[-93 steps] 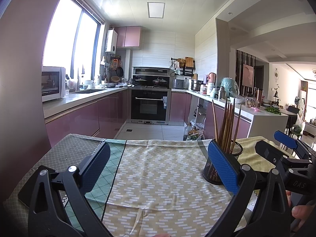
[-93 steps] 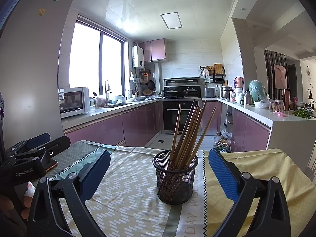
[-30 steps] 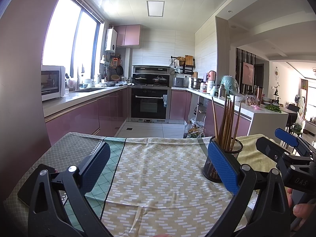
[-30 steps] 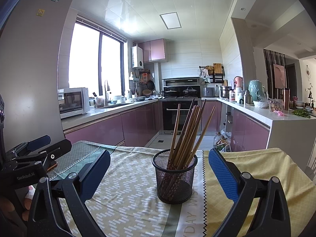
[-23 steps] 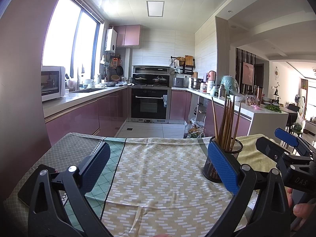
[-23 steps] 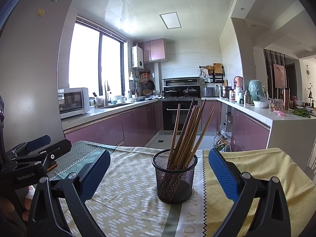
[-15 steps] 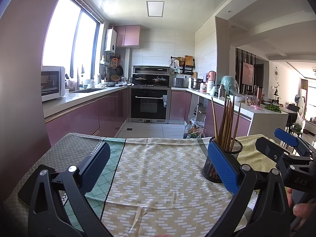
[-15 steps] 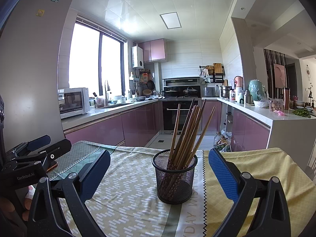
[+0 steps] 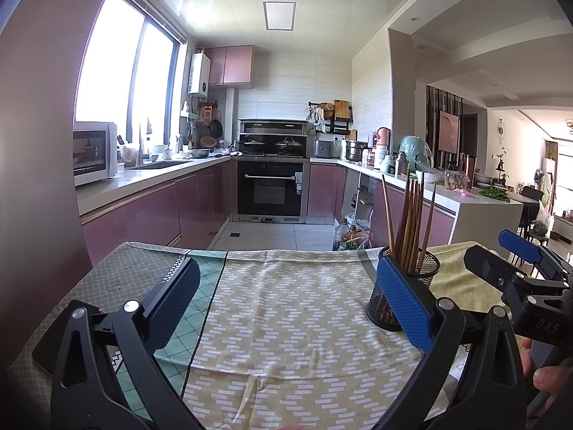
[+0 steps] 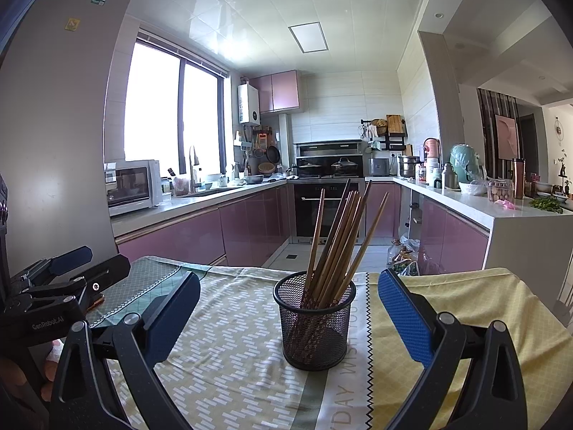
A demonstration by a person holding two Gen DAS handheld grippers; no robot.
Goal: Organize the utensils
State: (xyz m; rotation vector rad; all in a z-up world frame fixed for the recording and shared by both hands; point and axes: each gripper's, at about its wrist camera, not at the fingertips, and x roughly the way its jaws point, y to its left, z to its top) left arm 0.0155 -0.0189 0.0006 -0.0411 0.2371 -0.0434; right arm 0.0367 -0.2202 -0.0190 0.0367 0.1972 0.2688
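Cloth-covered surface [image 10: 232, 358] carries a mesh cup [image 10: 315, 322] of upright chopsticks [image 10: 340, 236]; right tongs [image 10: 286, 317] gape around it, left tongs [image 9: 283, 304] likewise apart, empty, beside.

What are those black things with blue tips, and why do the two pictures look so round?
Each black thing is a claw that a person holds, one per hand. A small wide-eyed camera rides on each claw and looks out between its two blue fingers, which bends the picture round. One picture comes from the left claw, the other from the right claw. Both are open and hold nothing. On the table lies a patterned cloth, and on it stands a black mesh cup full of wooden chopsticks. The right claw faces the cup straight on.
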